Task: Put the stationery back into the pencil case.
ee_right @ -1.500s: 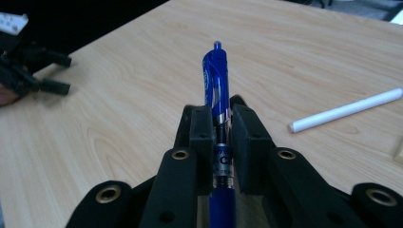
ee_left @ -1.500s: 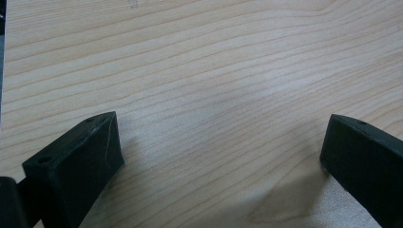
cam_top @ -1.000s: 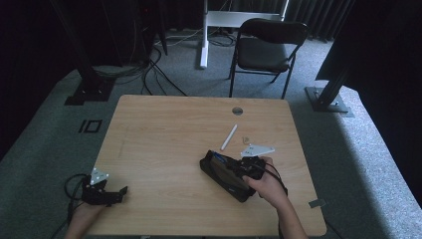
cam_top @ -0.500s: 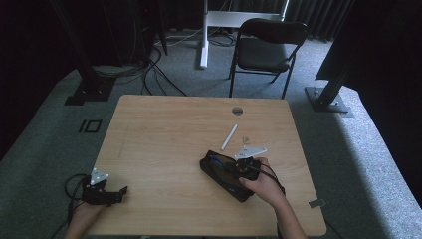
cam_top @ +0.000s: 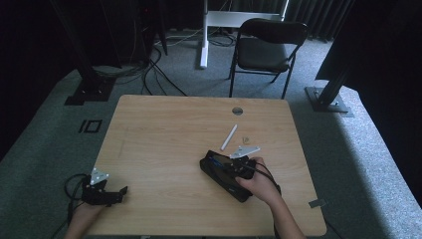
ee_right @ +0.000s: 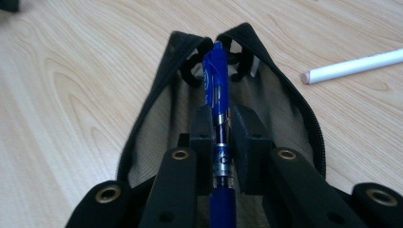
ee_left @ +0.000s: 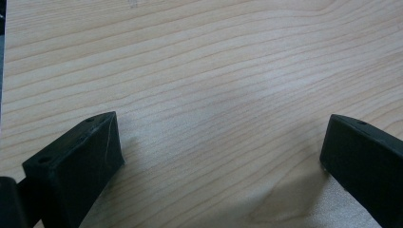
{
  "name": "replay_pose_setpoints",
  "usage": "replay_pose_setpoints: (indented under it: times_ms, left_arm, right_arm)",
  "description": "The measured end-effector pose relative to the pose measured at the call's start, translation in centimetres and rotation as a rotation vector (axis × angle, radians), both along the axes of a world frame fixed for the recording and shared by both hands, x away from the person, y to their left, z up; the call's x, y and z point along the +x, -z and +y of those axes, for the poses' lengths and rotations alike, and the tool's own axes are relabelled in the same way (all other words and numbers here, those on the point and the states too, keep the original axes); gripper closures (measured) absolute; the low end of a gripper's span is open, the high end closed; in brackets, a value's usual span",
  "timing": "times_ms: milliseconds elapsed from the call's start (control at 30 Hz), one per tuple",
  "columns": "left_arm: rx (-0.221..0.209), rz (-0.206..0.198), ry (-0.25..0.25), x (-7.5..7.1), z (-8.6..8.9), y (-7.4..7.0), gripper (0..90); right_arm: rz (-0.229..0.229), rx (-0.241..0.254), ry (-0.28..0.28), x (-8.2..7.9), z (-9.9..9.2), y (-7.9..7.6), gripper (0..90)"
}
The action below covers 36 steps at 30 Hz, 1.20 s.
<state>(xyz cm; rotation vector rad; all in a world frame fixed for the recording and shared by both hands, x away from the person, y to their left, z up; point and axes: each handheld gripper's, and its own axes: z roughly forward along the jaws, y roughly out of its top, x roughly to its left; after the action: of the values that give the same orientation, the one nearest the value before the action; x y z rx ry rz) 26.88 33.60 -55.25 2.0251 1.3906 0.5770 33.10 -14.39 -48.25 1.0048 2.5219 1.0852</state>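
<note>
**Blue pen held over the open pouch**

Blue pen sits clamped between the jaws of my right gripper, its tip pointing into the unzipped black pouch lying on the wooden table. A white stick lies just beyond the pouch. My left gripper rests at the table's near left corner, jaws wide apart with nothing between them.

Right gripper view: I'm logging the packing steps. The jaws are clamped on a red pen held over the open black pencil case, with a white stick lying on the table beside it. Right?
Not quite: the pen is blue, not red, as the right gripper view shows. The rest holds: the right gripper clamps it over the open black pencil case, and the white stick lies on the table beside it.
</note>
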Motion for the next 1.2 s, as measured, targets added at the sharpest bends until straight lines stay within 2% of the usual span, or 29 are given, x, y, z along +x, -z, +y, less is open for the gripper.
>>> replay_pose_setpoints:
  times_ms: [300, 400, 467, 700, 1033, 1200]
  left_arm:
    - [0.000, 0.000, 0.000, 0.0, 0.0, 0.0, 0.2]
    - [0.000, 0.000, 0.000, 0.0, 0.0, 0.0, 0.1]
    - [0.000, 0.000, 0.000, 0.0, 0.0, 0.0, 0.2]
    - [0.000, 0.000, 0.000, 0.0, 0.0, 0.0, 0.1]
    - [0.000, 0.000, 0.000, 0.0, 0.0, 0.0, 0.2]
    - [0.000, 0.000, 0.000, 0.0, 0.0, 0.0, 0.2]
  right_arm:
    - [0.016, -0.034, -0.021, 0.2, 0.6, 0.4, 79.2]
    - [0.025, -0.077, -0.026, 0.4, 1.1, 0.6, 79.3]
    - [0.030, -0.074, -0.023, 0.4, 1.1, 0.6, 79.3]
    - [0.046, -0.116, -0.041, 0.7, 1.7, 0.9, 79.2]
    - [0.066, -0.130, -0.049, 0.9, 2.5, 1.5, 79.2]
    - [0.071, -0.154, -0.044, 1.1, 2.8, 2.0, 79.2]
